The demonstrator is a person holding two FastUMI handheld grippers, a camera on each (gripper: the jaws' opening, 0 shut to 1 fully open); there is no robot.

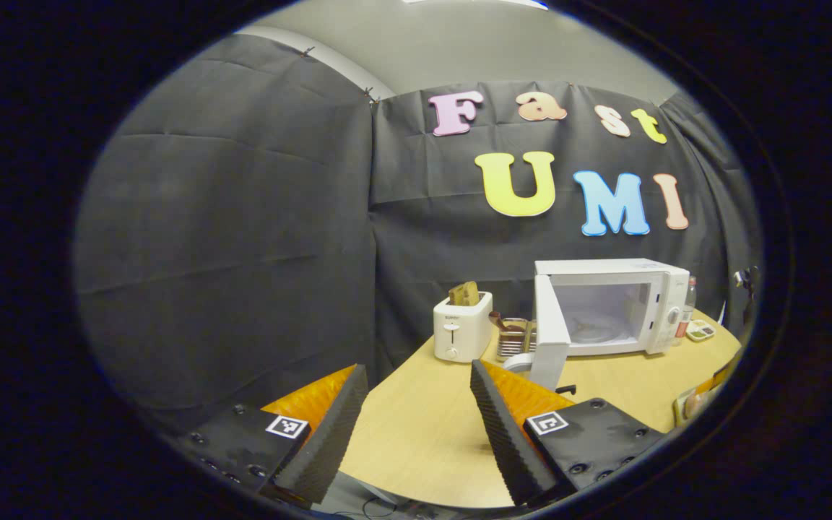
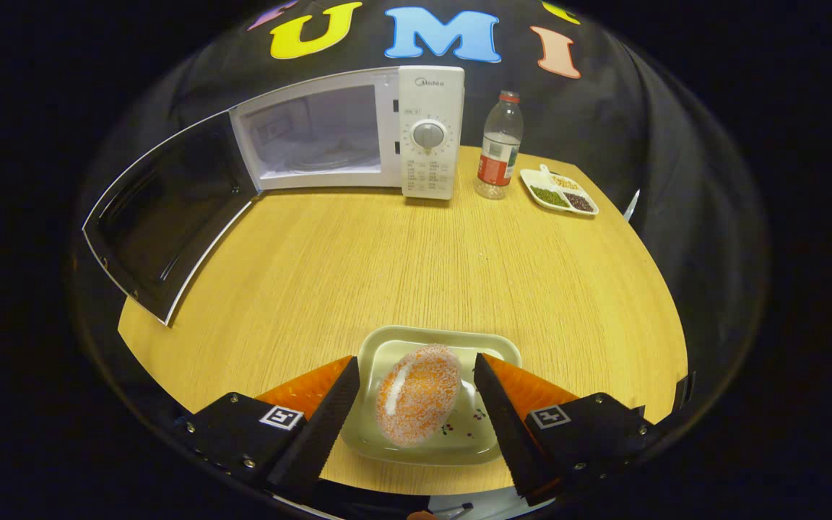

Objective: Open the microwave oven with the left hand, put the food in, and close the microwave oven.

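A white microwave (image 2: 427, 130) stands at the back of the wooden table (image 2: 423, 267) with its door (image 2: 167, 213) swung wide to the left and its cavity bare. Seen from the left gripper view, the microwave (image 1: 614, 307) sits far off to the right with its door (image 1: 552, 336) ajar. An orange sugared pastry (image 2: 417, 393) lies on a pale square plate (image 2: 387, 347) at the table's near edge. My right gripper (image 2: 416, 397) is open, its fingers on either side of the pastry without touching it. My left gripper (image 1: 416, 419) is open over the near table edge, holding nothing.
A white toaster (image 1: 461, 326) with bread in its slot and a wire rack (image 1: 516, 336) stand left of the microwave. A plastic bottle (image 2: 499, 144) and a divided dish of beans (image 2: 559, 191) stand to its right. Bare wood lies between plate and microwave.
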